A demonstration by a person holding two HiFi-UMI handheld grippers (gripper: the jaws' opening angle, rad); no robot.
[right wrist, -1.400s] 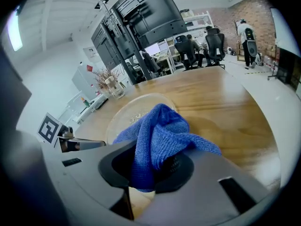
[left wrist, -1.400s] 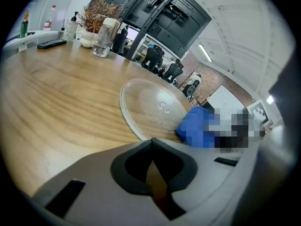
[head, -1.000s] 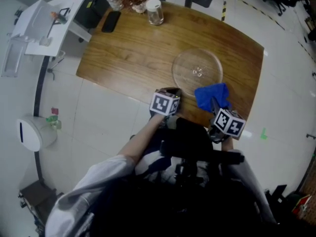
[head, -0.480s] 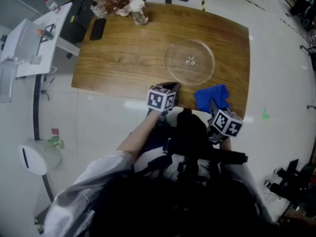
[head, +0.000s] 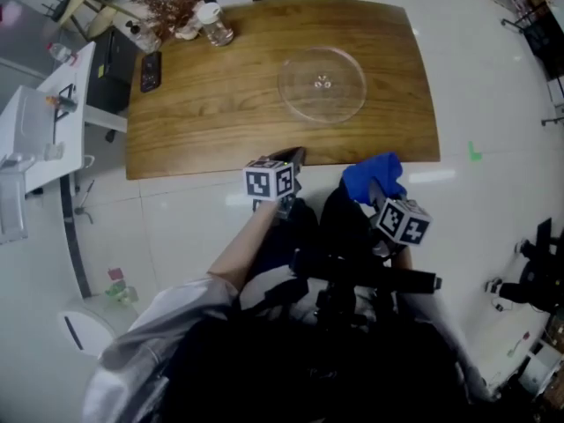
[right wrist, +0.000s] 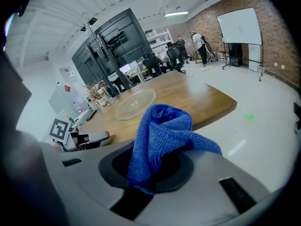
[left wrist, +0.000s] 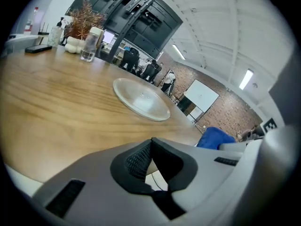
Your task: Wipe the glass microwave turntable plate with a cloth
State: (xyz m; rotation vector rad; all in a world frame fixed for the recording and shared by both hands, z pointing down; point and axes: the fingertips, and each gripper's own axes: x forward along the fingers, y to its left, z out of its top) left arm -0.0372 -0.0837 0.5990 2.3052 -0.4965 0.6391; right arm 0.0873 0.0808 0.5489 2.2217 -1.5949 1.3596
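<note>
A black phone [head: 151, 71] lies at the left end of the wooden table [head: 211, 122]. A jar [head: 216, 25] stands near it. The left gripper [head: 290, 157] is at the table's near edge, its jaws pressed together with nothing between them. The glass plate [head: 322, 85] lies flat on the table, farther back. The right gripper [head: 379, 192], just off the table, squeezes a blue cloth [head: 370, 174].

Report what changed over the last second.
The right gripper and its cloth drew back off the table, from beside the plate to over the floor. The left gripper drew back to the table's edge. Nothing was grabbed or released. The cloth stays clamped, the left gripper stays shut and empty, and the plate is unmoved.
</note>
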